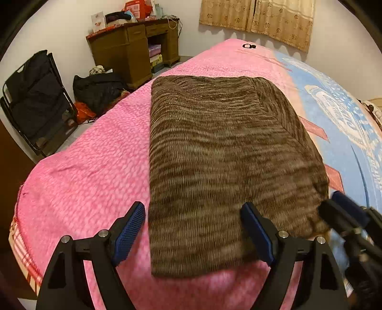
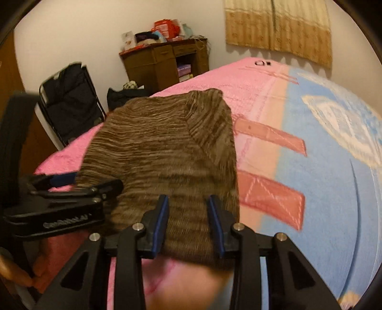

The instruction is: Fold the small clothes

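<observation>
A brown striped knit garment (image 1: 219,152) lies folded into a long rectangle on the pink and blue bed cover (image 1: 83,181). My left gripper (image 1: 193,229) is open wide, its blue pads either side of the garment's near left part, just above it. My right gripper (image 2: 188,224) is open over the garment's (image 2: 167,147) near right corner, nothing between its pads. The right gripper also shows blurred in the left wrist view (image 1: 346,214) at the garment's near right corner. The left gripper shows in the right wrist view (image 2: 59,190) at the left.
A brown wooden desk (image 1: 133,50) with clutter stands against the far wall. A black folding chair (image 1: 35,100) and a black bag (image 1: 100,90) sit on the floor left of the bed. A curtain (image 1: 260,19) hangs on the back wall.
</observation>
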Motion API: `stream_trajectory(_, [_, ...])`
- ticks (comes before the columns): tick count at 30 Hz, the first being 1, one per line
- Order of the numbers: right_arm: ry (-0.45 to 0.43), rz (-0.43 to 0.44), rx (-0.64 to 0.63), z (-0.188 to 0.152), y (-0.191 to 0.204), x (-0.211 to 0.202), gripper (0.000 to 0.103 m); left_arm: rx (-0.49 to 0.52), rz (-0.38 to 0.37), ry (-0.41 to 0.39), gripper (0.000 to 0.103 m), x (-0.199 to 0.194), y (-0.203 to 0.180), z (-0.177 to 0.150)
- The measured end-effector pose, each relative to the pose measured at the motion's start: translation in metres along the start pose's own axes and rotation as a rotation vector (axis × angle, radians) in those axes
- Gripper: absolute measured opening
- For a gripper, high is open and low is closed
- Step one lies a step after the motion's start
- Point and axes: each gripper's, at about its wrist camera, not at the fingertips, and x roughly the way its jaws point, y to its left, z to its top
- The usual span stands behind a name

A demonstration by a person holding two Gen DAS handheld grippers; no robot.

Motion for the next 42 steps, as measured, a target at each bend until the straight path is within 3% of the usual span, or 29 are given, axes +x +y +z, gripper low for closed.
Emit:
stream_trajectory(3, [-0.041,-0.005,0.044,-0.007,-0.001,-0.021,0.047,-0.014,-0.003,0.002,0.084,-0.01,0.0,-0.011])
stream_trajectory(7, [-0.093,-0.025,0.079,-0.011,0.0,-0.046,0.071,-0.015,-0.024,-0.011,0.084,-0.022,-0.005,-0.025])
stream_trajectory(8, [-0.104,-0.039,0.085,-0.012,0.0,-0.052,0.081,-0.02,-0.042,0.006,0.086,-0.023,-0.008,-0.031])
stream_trajectory(10, [-0.111,-0.069,0.102,-0.014,0.0,-0.057,0.09,-0.018,-0.074,0.059,0.089,-0.02,-0.01,-0.041])
stream_trajectory(15, [-0.072,-0.096,0.19,-0.024,-0.006,-0.063,0.091,0.017,-0.062,0.059,0.089,-0.037,-0.018,-0.053])
stream_trajectory(20, [-0.067,-0.12,0.19,-0.031,0.003,-0.081,0.09,0.059,0.0,-0.017,0.089,-0.07,-0.027,-0.053])
stream_trajectory(26, [-0.218,-0.188,0.15,-0.027,0.019,-0.135,0.095,0.067,0.004,-0.154,0.089,-0.119,-0.027,-0.054])
stream_trajectory(36, [-0.518,-0.308,0.035,-0.024,0.056,-0.209,0.103,0.11,0.083,-0.358,0.089,-0.174,-0.034,-0.057])
stream_trajectory(42, [-0.541,-0.337,0.019,-0.024,0.054,-0.209,0.103,0.092,0.079,-0.382,0.089,-0.178,-0.032,-0.057])
